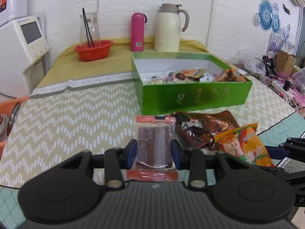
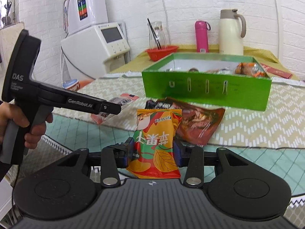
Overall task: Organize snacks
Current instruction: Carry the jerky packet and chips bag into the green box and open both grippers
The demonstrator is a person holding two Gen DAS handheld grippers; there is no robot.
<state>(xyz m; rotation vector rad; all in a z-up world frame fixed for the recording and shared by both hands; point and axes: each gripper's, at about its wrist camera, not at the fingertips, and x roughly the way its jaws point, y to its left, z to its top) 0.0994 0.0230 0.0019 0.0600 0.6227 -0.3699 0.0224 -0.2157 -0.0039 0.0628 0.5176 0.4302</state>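
Note:
My left gripper (image 1: pixel 154 153) is shut on a clear packet with red ends and a dark brown bar inside (image 1: pixel 154 143), held above the table. My right gripper (image 2: pixel 152 152) is shut on an orange and green snack bag (image 2: pixel 155 143); this bag also shows in the left wrist view (image 1: pixel 244 145). A dark red-brown snack pouch (image 2: pixel 198 122) lies on the table in front of the green box (image 2: pixel 207 93), which holds several wrapped snacks (image 1: pixel 190 75). The left gripper with its packet (image 2: pixel 114 108) shows at left in the right wrist view.
At the back of the table stand a red bowl (image 1: pixel 93 50) with a glass jug, a pink flask (image 1: pixel 137 32) and a cream thermos jug (image 1: pixel 168 28). A white appliance (image 1: pixel 21 40) stands at the left. Cluttered goods (image 1: pixel 276 70) lie at the right.

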